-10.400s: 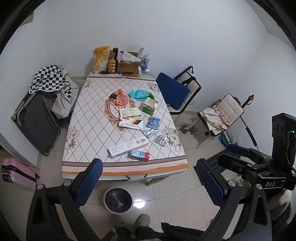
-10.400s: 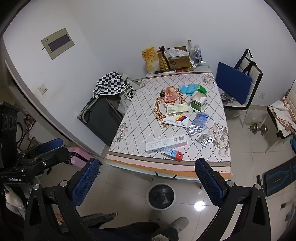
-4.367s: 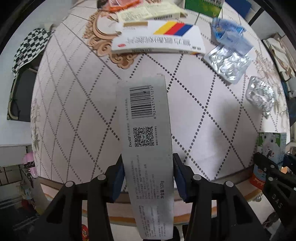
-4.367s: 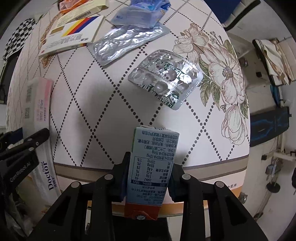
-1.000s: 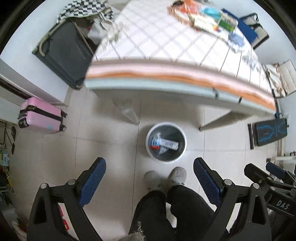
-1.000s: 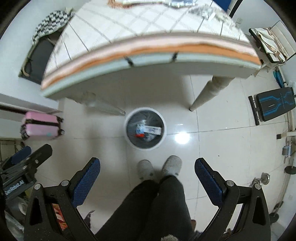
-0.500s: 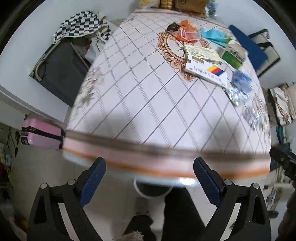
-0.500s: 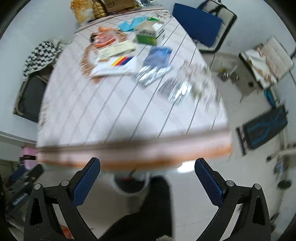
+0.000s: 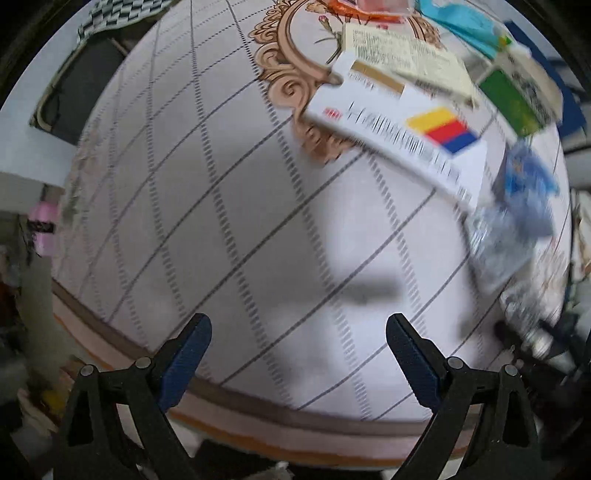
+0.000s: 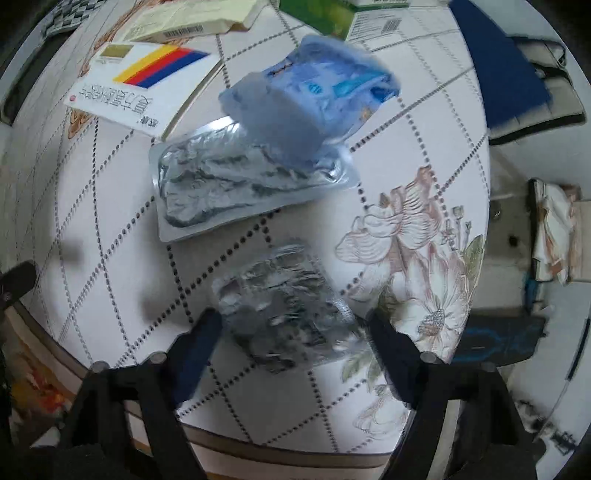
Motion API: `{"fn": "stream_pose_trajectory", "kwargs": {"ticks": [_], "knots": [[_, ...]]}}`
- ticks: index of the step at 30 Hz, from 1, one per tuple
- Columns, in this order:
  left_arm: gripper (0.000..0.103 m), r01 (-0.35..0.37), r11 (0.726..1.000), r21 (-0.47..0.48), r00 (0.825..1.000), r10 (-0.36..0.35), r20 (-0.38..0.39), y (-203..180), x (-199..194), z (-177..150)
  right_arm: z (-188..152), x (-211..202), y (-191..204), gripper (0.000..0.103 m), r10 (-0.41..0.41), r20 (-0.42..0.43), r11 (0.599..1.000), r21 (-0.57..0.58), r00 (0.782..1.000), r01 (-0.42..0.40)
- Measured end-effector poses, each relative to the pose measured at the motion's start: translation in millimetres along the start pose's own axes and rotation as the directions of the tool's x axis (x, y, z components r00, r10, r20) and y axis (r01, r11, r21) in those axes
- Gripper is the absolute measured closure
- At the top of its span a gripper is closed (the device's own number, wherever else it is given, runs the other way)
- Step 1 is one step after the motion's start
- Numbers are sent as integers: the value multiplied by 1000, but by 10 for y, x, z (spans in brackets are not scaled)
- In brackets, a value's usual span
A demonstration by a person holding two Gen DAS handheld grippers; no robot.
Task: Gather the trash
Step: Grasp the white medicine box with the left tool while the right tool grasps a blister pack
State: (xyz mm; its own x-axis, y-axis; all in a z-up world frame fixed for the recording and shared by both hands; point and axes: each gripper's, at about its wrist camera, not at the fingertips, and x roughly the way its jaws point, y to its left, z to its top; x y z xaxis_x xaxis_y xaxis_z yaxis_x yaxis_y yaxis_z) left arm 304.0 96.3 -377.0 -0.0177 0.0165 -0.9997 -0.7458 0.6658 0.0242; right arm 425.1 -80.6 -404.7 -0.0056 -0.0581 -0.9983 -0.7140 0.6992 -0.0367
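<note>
My right gripper [image 10: 293, 326] points down over a silver blister pack [image 10: 284, 306] near the table's front edge. Its jaws are closing with the pack between them, and the pads stand clear of it. Beyond the pack lie a larger foil sachet [image 10: 240, 188] and a blue plastic wrapper [image 10: 317, 96]. My left gripper [image 9: 297, 332] hangs open over bare tablecloth, nothing between its fingers. A white box with yellow, red and blue stripes [image 9: 399, 125] lies beyond it to the right; that striped box [image 10: 140, 81] also shows in the right wrist view.
The table [image 9: 207, 192] has a diamond-patterned cloth with a flower print [image 10: 417, 258]. A cream leaflet box [image 9: 402, 55], a green box [image 9: 517, 96] and a teal wrapper [image 9: 461, 18] lie farther back. A blue-seated chair [image 10: 498, 74] stands at the right.
Both grippers have swung from above the floor bin to low over the table. The right jaws have narrowed around the blister pack. The left jaws stay wide.
</note>
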Motion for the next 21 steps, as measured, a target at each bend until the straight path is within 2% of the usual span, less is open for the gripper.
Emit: {"fn": "stream_pose_trajectory", "kwargs": {"ticks": [2,4,5,7,9,12,13,14,17,18,20,21], "knots": [[7,56,997,-58,998,-57,-15,-49,-12,188,36,-26,-152,38,34,-9,996,85,999,-33],[7,119,984,-129,992,-124,-30,-95,-6,396,67,-83,-395,39,72,4,974,216,997,-71],[7,155,971,-181,986,-164,-39,-119,6,528,77,-117,-552,39,89,15,951,297,996,-90],[7,205,938,-279,973,-225,-43,-143,29,729,119,-165,-804,39,100,38,905,412,994,-107],[7,234,887,-397,959,-277,-53,-161,102,918,170,-181,-1003,39,106,54,858,500,993,-119],[7,228,817,-530,941,-324,-94,-168,275,1094,291,-154,-1206,39,102,60,804,583,993,-118],[7,225,798,-559,937,-334,-100,-170,320,1127,327,-146,-1242,40,104,64,792,599,992,-122],[7,208,790,-576,939,-327,-110,-170,351,1158,360,-143,-1277,40,101,66,781,612,993,-120],[10,136,801,-584,954,-264,-139,-161,437,1185,491,-99,-1348,40,97,62,765,634,993,-114],[16,122,812,-571,959,-244,-143,-175,425,1191,541,-85,-1320,40,92,59,764,636,994,-108],[16,109,859,-500,965,-211,-152,-236,395,1180,624,-13,-1134,41,96,57,776,620,994,-110],[16,91,915,-393,975,-163,-153,-288,364,1151,620,-8,-1106,41,102,56,782,612,993,-115]]}}
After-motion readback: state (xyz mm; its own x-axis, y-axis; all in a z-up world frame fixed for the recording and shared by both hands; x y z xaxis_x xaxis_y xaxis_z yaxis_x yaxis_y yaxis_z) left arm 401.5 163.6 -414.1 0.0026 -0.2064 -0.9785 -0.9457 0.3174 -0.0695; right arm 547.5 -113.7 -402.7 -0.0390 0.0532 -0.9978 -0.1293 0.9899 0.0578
